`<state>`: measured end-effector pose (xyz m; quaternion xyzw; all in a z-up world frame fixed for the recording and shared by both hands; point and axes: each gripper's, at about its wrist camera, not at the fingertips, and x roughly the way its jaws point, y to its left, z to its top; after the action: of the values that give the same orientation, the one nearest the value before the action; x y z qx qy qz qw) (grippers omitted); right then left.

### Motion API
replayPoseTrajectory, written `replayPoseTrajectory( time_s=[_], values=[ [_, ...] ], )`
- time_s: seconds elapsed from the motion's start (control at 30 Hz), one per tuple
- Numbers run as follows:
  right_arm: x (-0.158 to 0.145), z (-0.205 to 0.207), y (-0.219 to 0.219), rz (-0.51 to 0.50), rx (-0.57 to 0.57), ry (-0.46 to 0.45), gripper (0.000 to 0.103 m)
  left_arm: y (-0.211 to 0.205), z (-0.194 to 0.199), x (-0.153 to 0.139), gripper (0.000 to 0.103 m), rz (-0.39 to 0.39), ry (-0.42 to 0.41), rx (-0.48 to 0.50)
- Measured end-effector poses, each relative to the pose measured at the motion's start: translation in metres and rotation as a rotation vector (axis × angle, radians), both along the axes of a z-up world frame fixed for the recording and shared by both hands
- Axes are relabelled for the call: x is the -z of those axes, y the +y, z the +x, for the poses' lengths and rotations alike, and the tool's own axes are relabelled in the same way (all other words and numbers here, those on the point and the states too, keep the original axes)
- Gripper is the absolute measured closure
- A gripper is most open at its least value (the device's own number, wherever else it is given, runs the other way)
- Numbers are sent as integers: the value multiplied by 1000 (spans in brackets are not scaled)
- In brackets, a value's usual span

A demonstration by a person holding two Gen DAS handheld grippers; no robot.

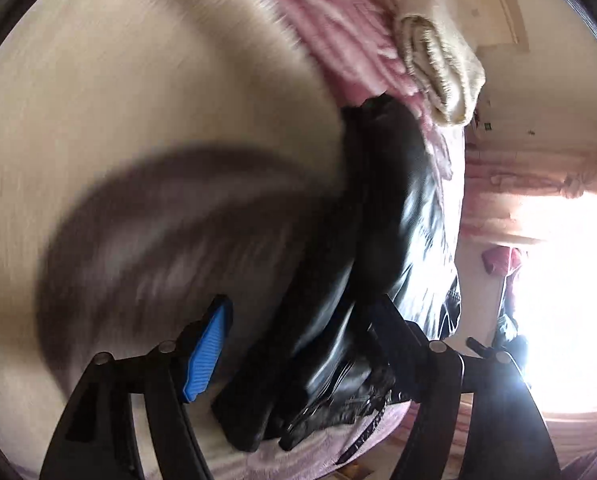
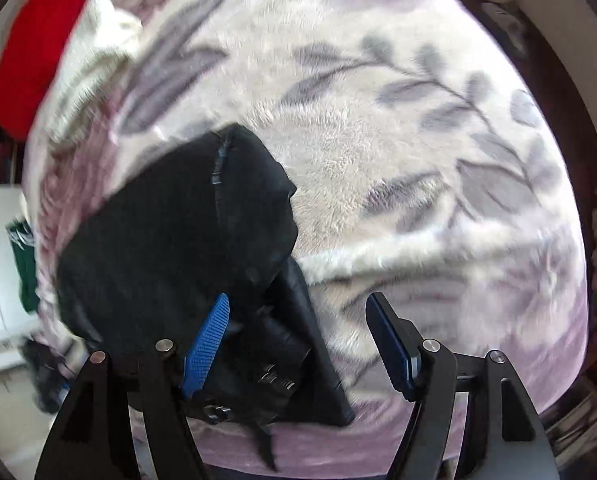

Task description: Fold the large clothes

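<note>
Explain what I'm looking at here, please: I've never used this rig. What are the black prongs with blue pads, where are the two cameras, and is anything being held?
There is no robot arm. A person carries one hand-held gripper in each hand, and each has a fisheye camera looking forward along its two fingers, so the black prongs with blue pads at the bottom of each picture are those fingers.

The left wrist view shows the left hand-held gripper. The right wrist view shows the right hand-held gripper. Both stand open; neither is clamped on anything.

The surface is a fluffy blanket with a grey leaf print. On it lies a shiny black garment, bunched up, reaching between the fingers of both grippers. Further back lie a cream knitted item and something red. The left view is blurred by motion.
</note>
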<state>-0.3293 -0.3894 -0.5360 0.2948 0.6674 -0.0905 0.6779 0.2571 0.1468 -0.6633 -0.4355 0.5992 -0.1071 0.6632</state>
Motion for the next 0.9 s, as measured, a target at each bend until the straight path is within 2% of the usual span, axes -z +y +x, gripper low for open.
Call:
replayPoseTrajectory(
  time_s=[0.03,0.07,0.1,0.13,0.2,0.27,0.33,0.37,0.43,0.47,0.57,0.6,0.63,0.67,0.7,0.73,0.77,0.9],
  values=[
    [-8,-5,4,9,13,-25,43,-3,-3,3,33,-1,-2,-1],
    [-16,-5,15,32,15,-53,62,-8,-4,4,33,5,-7,4],
    [-20,-2,24,46,9,-65,68,-11,-3,5,33,2,-14,7],
    [-22,5,36,68,-8,-81,68,-15,-2,6,33,-11,-27,3],
    [-17,33,79,148,-110,-100,68,-20,5,7,33,-26,-40,-14],
    [-8,57,115,160,-198,-94,68,-24,12,9,33,-54,-57,-25],
    [11,74,146,147,-291,-50,68,-30,21,10,33,-71,-81,-10],
    [33,83,160,127,-324,5,68,-33,27,11,33,-67,-85,-3],
    [69,89,172,112,-323,94,67,-37,35,13,33,-72,-96,10],
    [80,89,175,96,-328,110,68,-39,39,13,33,-83,-104,11],
    [90,94,184,51,-357,141,66,-45,47,12,33,-96,-132,12],
    [93,95,185,45,-357,159,66,-48,51,10,33,-67,-134,11],
    [96,98,185,48,-347,176,66,-52,53,8,36,-40,-137,12],
    [97,100,186,44,-350,195,66,-55,55,3,58,-9,-154,14],
    [97,102,188,39,-363,207,66,-62,60,-5,72,62,-164,29],
    [95,103,190,39,-377,212,66,-66,61,-9,74,105,-167,44],
    [92,101,187,52,-383,208,66,-71,64,-16,85,131,-183,58],
    [68,88,157,184,-325,114,66,-81,63,-48,91,178,-235,95]
  ],
)
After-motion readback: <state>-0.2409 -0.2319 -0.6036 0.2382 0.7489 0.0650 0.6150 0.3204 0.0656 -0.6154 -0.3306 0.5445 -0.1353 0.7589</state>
